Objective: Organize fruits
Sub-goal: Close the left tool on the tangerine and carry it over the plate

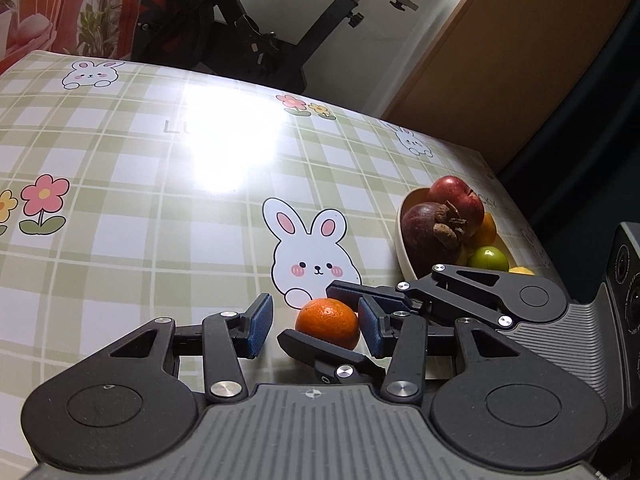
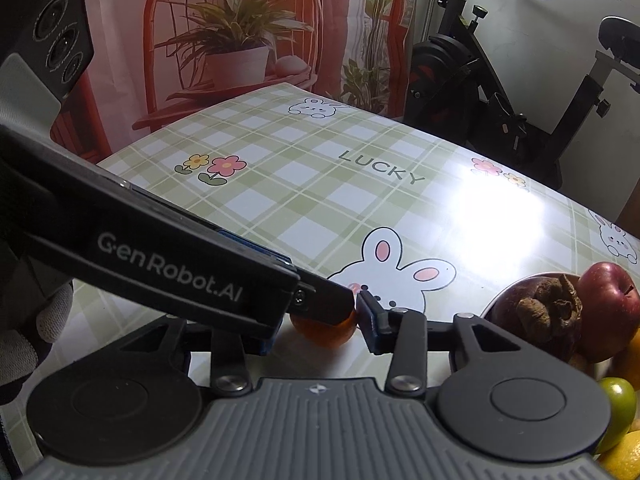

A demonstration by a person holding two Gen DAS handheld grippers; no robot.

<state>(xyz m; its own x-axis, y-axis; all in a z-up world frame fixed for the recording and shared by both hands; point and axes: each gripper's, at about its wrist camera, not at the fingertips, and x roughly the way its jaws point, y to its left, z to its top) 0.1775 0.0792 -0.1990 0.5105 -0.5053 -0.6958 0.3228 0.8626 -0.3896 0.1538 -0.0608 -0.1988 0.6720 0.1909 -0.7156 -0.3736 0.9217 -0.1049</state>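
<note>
A small orange (image 1: 328, 320) lies on the checked tablecloth (image 1: 160, 160), and both grippers straddle it crosswise. My left gripper (image 1: 315, 316) is open; its left pad stands clear of the fruit and its right pad sits beside it. My right gripper (image 1: 308, 312) reaches in from the right, one finger behind the orange and one in front. In the right wrist view the orange (image 2: 326, 332) sits between the right gripper's (image 2: 320, 320) pads. The right pad touches it, and a sliver of table shows on the left side. The left gripper's finger (image 2: 192, 268) crosses over and hides the orange's top.
A cream bowl (image 1: 400, 236) to the right holds a red apple (image 1: 456, 196), a mangosteen (image 1: 428, 232), a green fruit (image 1: 488, 258) and yellow ones. An exercise bike (image 2: 500, 80) stands beyond the table's far edge. A gloved hand (image 2: 24, 340) shows at the left.
</note>
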